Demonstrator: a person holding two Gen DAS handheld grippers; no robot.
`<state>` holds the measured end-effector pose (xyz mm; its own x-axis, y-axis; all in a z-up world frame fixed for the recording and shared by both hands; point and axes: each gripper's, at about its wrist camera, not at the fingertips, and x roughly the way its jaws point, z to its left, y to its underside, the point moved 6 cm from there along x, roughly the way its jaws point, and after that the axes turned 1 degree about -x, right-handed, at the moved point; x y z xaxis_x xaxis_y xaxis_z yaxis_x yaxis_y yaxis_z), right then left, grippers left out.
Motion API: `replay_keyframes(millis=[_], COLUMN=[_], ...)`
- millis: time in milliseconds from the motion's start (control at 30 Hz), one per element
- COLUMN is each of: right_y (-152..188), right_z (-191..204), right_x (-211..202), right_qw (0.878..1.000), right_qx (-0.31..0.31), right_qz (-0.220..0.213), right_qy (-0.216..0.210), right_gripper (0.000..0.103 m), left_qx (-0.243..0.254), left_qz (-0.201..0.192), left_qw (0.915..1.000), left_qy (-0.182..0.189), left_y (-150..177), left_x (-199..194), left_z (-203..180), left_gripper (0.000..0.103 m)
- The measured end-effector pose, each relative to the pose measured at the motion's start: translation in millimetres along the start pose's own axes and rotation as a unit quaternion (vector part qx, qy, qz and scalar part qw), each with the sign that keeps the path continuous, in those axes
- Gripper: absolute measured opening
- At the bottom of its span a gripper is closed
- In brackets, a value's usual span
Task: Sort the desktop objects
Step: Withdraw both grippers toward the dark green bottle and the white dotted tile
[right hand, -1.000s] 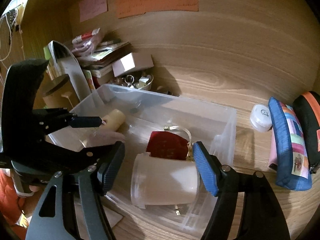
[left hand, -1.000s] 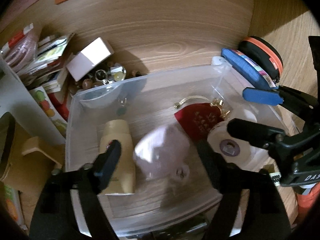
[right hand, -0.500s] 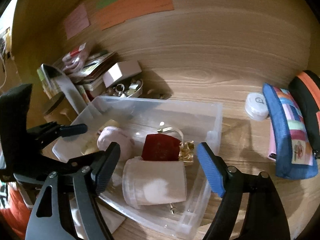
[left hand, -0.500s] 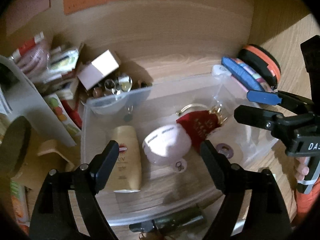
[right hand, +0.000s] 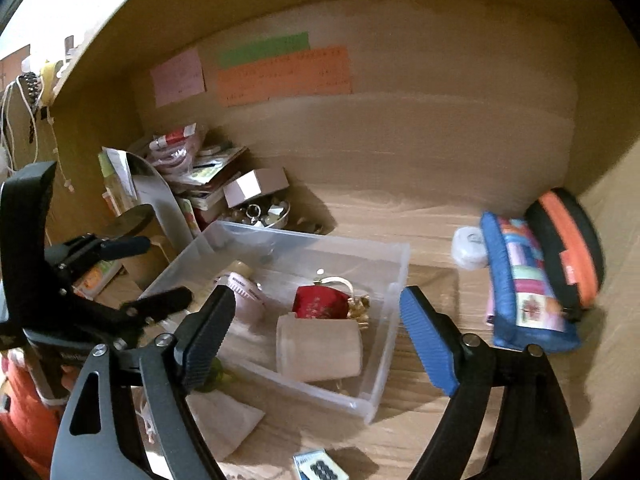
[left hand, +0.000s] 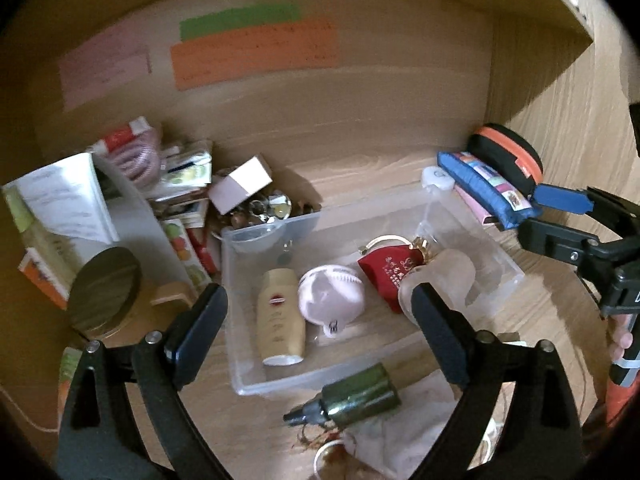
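A clear plastic bin (left hand: 276, 236) (right hand: 394, 280) sits on the wooden desk. In it lie a cream lotion bottle (left hand: 280, 318), a pink pouch (left hand: 332, 298) (right hand: 246, 294), a red pouch (left hand: 386, 274) (right hand: 320, 302) with a gold bangle, and a frosted cup (left hand: 448, 276) (right hand: 320, 350) on its side. My left gripper (left hand: 320, 320) is open and empty above the bin's near side. My right gripper (right hand: 316, 336) is open and empty above the cup; it also shows in the left wrist view (left hand: 548, 216).
A dark green bottle (left hand: 356, 394) and tissue lie in front of the bin. A blue pencil case (right hand: 524, 280), a black and orange case (right hand: 568, 240) and a white round lid (right hand: 468, 242) lie right. Books, a white box (left hand: 240, 184), trinkets and a mirror crowd the left.
Both grippers have pulled back and up from the bin. The pink pouch left the left gripper's jaws and now lies in the bin. The cup lies in the bin.
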<state>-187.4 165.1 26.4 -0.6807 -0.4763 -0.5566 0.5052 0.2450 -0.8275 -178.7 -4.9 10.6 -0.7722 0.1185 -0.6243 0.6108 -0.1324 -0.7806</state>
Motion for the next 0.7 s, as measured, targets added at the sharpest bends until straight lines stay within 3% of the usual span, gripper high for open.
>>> replay_keyframes(millis=[433, 700], right_y=[28.1, 51.8], right_z=[-9.2, -7.1], right_x=[-49.4, -57.0], right_qw=[0.999, 0.999], right_qx=[0.011, -0.001], right_qz=[-0.017, -0.006], right_qy=[0.033, 0.046], right_gripper=[0.084, 0.084], left_qx=[-0.031, -0.046], left_qz=[-0.028, -0.002], left_qw=[0.9986, 0.9980], left_qy=[-0.033, -0.042], left_y=[28.3, 64.6], left_x=[-49.9, -53.8], left_z=[32.2, 41.0], left_gripper=[0.099, 0.099])
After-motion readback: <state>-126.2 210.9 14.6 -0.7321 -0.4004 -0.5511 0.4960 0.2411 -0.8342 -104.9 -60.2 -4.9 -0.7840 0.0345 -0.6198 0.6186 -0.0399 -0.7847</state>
